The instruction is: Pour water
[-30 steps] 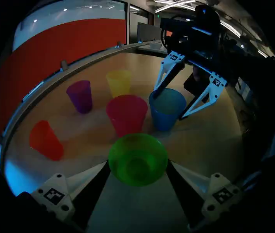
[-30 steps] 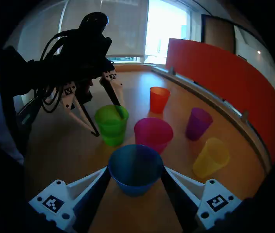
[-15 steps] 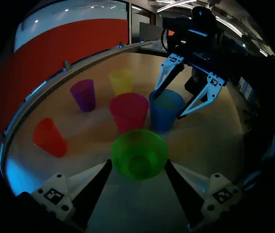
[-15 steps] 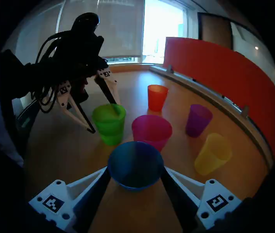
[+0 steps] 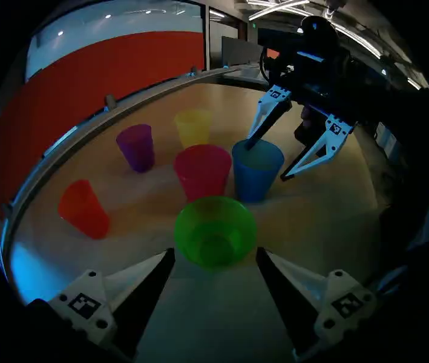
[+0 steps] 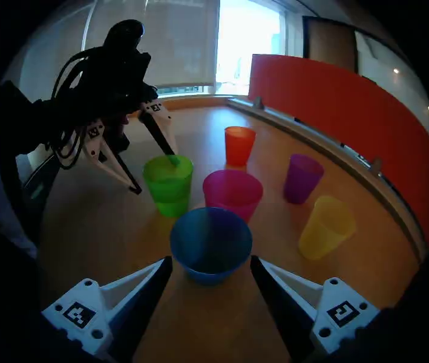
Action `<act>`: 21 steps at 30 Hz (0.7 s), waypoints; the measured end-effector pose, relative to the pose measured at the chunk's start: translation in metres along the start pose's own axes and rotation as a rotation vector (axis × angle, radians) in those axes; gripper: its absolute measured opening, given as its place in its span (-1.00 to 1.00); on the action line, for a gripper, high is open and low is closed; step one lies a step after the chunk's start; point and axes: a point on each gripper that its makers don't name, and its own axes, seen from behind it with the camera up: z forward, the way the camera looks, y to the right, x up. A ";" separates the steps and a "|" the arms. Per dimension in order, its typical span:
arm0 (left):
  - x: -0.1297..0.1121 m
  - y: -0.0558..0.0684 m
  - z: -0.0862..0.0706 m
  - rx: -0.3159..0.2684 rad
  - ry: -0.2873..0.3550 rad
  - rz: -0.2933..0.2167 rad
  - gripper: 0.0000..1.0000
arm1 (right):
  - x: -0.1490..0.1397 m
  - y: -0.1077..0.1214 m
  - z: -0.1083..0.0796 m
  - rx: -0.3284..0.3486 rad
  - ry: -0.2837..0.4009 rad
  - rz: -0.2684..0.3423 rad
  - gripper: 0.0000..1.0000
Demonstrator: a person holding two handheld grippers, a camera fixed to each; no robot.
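The only print that can be made out is the black-and-white square code markers (image 5: 84, 304) on the white tongs; they carry block patterns, not letters.

Six translucent plastic tumblers stand upright on the pale wooden desk (image 5: 323, 206), grouped around a pink tumbler (image 5: 202, 169). In the left gripper view, the green tumbler (image 5: 214, 233) stands just on the near side of the pink one and the blue tumbler (image 5: 256, 169) just to its right. A yellow tumbler (image 5: 193, 126) is behind it, a purple tumbler (image 5: 135, 147) is behind and to the left, and an orange tumbler (image 5: 84, 209) stands well apart on the left. I cannot tell whether any of them holds water.

The left tongs (image 5: 214, 249) are spread, their tips on either side of the green tumbler's near side, with a sliver of desk showing between each tip and its wall. In the right gripper view, the right tongs (image 6: 209, 258) are spread the same way around the blue tumbler, not pinching it. Each view also shows the other tongs farther off, fingers apart and straddling their tumbler.

Compared with a second ago, both tumblers look smaller and sit farther out past the fingertips. Then they filled the gap between the fingers. The tongs have drawn back, while the tumblers keep their places beside the pink one.
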 end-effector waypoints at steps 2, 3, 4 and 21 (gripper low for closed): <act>0.000 0.001 -0.003 0.007 0.007 -0.004 1.00 | -0.002 0.000 -0.004 -0.010 0.000 0.003 1.00; 0.000 0.002 -0.004 0.012 0.009 -0.005 1.00 | -0.002 0.000 -0.006 -0.015 0.001 0.004 1.00; 0.000 0.002 -0.006 0.018 0.011 -0.007 1.00 | -0.002 -0.001 -0.008 -0.020 0.002 0.004 1.00; -0.002 0.003 -0.049 0.164 0.108 -0.086 1.00 | -0.007 0.004 -0.056 -0.136 0.046 0.095 1.00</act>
